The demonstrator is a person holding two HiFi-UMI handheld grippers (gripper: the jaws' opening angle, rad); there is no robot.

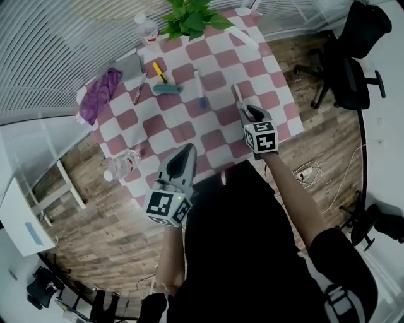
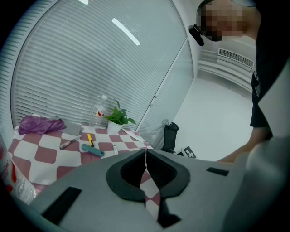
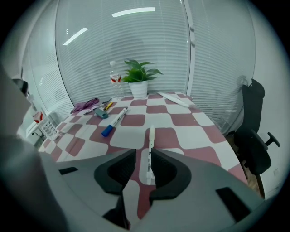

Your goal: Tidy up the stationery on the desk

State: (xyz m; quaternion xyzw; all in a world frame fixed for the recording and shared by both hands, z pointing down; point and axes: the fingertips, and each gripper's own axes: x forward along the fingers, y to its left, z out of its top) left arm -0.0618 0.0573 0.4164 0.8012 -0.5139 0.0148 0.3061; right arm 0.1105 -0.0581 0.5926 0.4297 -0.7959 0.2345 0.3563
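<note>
On your checkered table [image 1: 214,129], the white pot [image 3: 138,89] holds one green plant [image 1: 189,16], and there are two clear water bottles, one beside the pot [image 1: 146,26] and one at the left edge [image 1: 123,165]. The white pen [image 3: 151,136] lies on the cloth between your right gripper's [image 3: 143,156] parted jaws, unclamped, while your left gripper [image 2: 146,152] is closed on nothing. Farther back lie one blue-capped marker [image 3: 114,121], one teal cutter [image 1: 166,89] and one yellow marker [image 1: 159,71].

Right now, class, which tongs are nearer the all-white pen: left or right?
Right. The right tongs stand open with the near end of the all-white pen between the jaws. The left tongs are shut over the near edge of the table, well left of the pen.
</note>
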